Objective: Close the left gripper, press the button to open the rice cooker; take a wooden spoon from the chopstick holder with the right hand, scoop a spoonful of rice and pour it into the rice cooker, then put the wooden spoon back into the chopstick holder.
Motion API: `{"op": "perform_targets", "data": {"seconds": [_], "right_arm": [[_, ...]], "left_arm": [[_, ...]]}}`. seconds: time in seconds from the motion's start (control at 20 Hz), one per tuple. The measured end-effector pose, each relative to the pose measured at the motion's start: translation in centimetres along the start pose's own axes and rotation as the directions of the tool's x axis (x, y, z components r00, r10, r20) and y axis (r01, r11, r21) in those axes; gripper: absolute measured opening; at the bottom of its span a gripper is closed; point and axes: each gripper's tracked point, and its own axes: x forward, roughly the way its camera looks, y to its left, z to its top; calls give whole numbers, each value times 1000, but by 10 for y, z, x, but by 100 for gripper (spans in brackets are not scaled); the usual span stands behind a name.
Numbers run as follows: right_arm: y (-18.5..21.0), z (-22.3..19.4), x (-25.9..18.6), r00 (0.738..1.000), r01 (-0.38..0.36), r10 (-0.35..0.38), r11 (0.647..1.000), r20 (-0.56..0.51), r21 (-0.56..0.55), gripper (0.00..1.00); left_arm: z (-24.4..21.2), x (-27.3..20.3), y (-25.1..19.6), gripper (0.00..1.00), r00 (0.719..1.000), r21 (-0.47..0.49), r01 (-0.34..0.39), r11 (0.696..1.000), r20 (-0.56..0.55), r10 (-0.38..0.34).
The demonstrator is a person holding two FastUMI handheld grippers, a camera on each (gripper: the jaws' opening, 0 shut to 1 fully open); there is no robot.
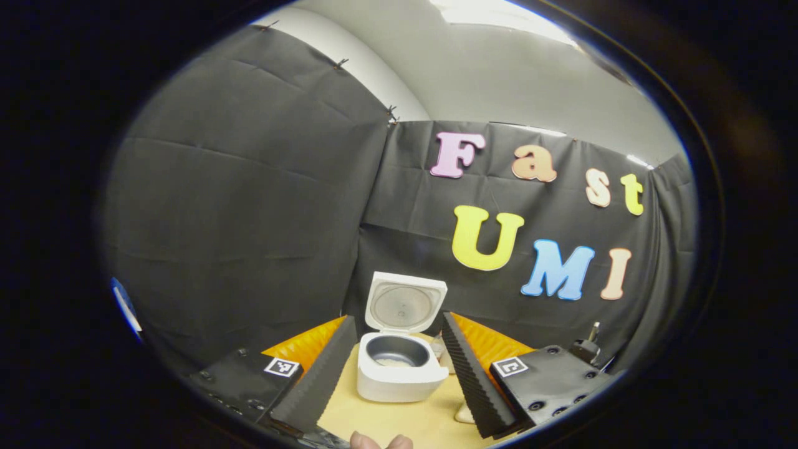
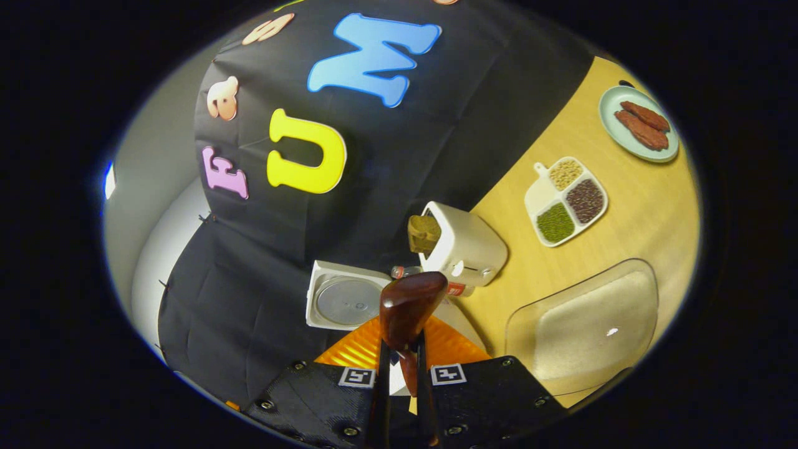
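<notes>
1. In the right gripper view the right gripper (image 2: 402,368) has its two fingers drawn close together, both pressing on the handle of the wooden spoon (image 2: 408,308), whose dark bowl sticks up past the fingertips with its back toward the camera.
2. Beyond the spoon lies the rice cooker's open lid (image 2: 346,302) — its round inner plate faces the camera, and the spoon's bowl overlaps its edge in this view.
3. Farther off on the wooden table (image 2: 629,212) stands a white toaster (image 2: 464,249) with a slice of bread (image 2: 424,234) poking from its slot; a small bottle (image 2: 430,277) lies just beside it.
4. Near the right gripper sits a clear container of rice (image 2: 583,327), and well beyond it a white divided dish (image 2: 566,201) of beans and a pale plate (image 2: 637,123) with reddish strips.
5. In the left gripper view the left gripper (image 1: 399,368) has its fingers spread wide and grips nothing.
6. Between those fingers, farther ahead on the table, the rice cooker (image 1: 399,362) stands with its lid upright — some rice shows in the bottom of the inner pot.
7. A fingertip (image 1: 380,441) of the person's hand shows at the bottom edge.
</notes>
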Motion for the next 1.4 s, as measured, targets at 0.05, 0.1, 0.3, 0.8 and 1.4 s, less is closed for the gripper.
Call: {"op": "perform_targets", "data": {"seconds": [0.05, 0.1, 0.3, 0.8, 1.4], "right_arm": [[11, -7, 13, 1000, -14, 14, 1000, -10, 6, 18], [20, -13, 26, 999, -27, 27, 1000, -18, 14, 18], [49, -33, 86, 998, -47, 47, 999, -51, 13, 18], [49, -119, 222, 979, 11, -99, 900, -180, -436, 18], [31, -169, 216, 956, -130, -184, 431, -228, -893, 18]], "left_arm": [[0, -2, 4, 93, 1000, 0, -6, 1000, 1, 6], [1, -3, 8, 93, 1000, -1, -15, 1000, 3, 15], [-5, -8, 22, 93, 999, -22, -37, 999, -6, 37], [-12, -12, 78, 93, 990, -19, -136, 991, -32, 135], [-24, -3, 115, 100, 984, -77, -175, 982, -44, 172]]}}
